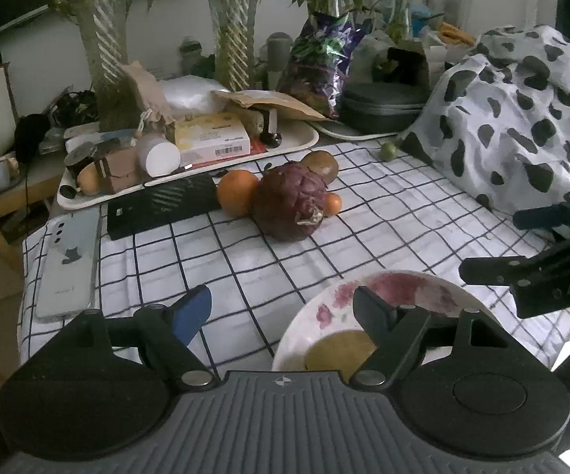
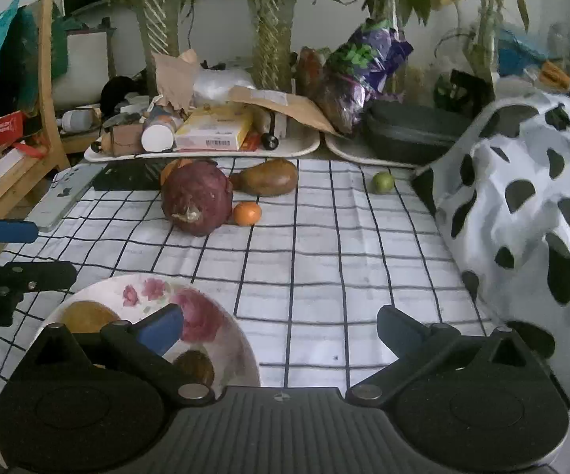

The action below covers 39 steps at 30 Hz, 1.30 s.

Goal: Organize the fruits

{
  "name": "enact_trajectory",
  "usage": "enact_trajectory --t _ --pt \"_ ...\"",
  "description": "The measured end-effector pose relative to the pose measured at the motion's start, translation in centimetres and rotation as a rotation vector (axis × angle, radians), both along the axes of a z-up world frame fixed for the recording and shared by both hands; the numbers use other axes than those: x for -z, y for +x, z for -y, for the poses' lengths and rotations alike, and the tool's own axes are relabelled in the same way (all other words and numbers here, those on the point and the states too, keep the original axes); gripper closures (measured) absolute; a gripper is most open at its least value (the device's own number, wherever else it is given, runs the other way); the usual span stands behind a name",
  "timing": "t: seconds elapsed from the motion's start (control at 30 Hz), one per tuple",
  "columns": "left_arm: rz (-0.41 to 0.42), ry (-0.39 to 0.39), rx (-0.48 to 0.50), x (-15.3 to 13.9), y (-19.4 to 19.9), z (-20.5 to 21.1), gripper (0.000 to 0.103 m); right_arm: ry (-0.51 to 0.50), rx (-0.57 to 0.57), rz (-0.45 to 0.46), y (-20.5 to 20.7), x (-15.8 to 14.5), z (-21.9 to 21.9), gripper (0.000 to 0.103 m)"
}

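Both tools, left tool (image 1: 283,308) and right tool (image 2: 281,330), hover open and empty over the worktop. Plate (image 2: 221,331) at seven o'clock holds two fruits; purple fruit (image 2: 196,201), small orange (image 2: 247,213), brown fruit (image 2: 271,177), lime (image 2: 382,182) and large orange (image 1: 236,192) remain.

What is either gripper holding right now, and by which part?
Nothing. The left gripper and right gripper both stand with jaws open and empty above the floral plate.
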<state>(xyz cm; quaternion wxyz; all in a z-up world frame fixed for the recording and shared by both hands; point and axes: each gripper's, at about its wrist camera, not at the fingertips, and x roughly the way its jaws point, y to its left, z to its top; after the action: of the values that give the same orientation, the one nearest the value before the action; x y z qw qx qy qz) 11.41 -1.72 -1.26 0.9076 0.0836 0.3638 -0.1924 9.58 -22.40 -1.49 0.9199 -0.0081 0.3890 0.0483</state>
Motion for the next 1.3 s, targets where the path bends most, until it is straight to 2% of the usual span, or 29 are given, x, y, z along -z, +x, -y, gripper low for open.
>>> enact_trajectory --t 0.27,0.47,0.57,0.8,0.97,1.1,1.3 --pt "0.0 -0.003 -0.002 0.0 2.2 0.1 0.025 -0.077 0.034 -0.006 2.2 0.6 0.1 0.0" --pt "0.004 -0.062 -0.005 -0.2 3.9 0.1 0.024 -0.084 0.02 0.003 4.0 1.2 0.2 0.0" --pt "-0.014 -0.088 -0.021 -0.2 5.1 0.0 0.018 -0.088 0.027 -0.008 5.1 1.5 0.3 0.0" --pt "-0.091 -0.159 -0.043 0.4 8.3 0.1 0.018 -0.086 0.007 -0.032 7.5 1.8 0.6 0.0" --pt "-0.173 -0.227 -0.056 1.4 10.5 0.0 0.018 -0.005 -0.002 -0.063 9.0 2.0 1.4 0.0" --pt "-0.247 -0.317 -0.088 2.5 12.3 -0.5 0.018 0.034 -0.014 -0.082 10.0 2.2 1.7 0.0" --pt "-0.315 -0.439 -0.124 3.7 14.6 -0.7 0.018 0.021 -0.04 -0.068 10.9 2.2 1.8 0.0"
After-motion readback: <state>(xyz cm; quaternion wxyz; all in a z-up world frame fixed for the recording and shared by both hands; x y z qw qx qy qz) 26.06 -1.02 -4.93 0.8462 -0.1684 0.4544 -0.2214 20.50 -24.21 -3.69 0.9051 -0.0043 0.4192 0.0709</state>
